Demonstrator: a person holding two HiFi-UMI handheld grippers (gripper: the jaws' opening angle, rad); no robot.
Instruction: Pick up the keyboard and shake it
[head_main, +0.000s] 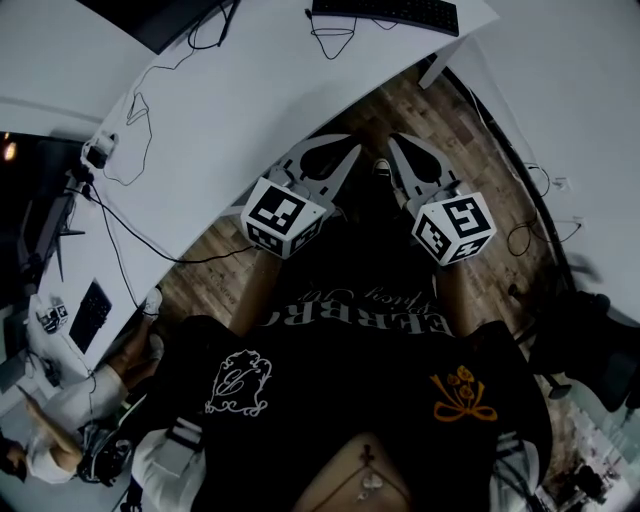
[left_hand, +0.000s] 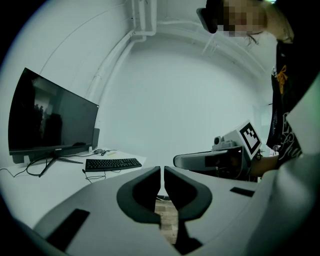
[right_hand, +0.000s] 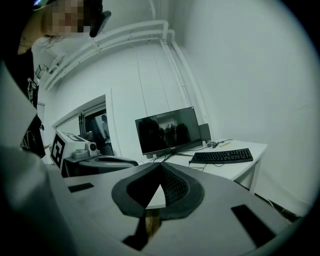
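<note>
White desk (head_main: 250, 110) noted. Keyboard (head_main: 385, 12) is laid flat near far edge, monitor (head_main: 160, 20) stood to its left. Thin cables (head_main: 333, 32) are strewn across top; small adapter (head_main: 97, 150) is seen at left edge.

Matt plastic keyboard (head_main: 385, 12) lies on a smooth table (head_main: 250, 110).

Dim, cool-toned, fisheye-warped edges
</note>
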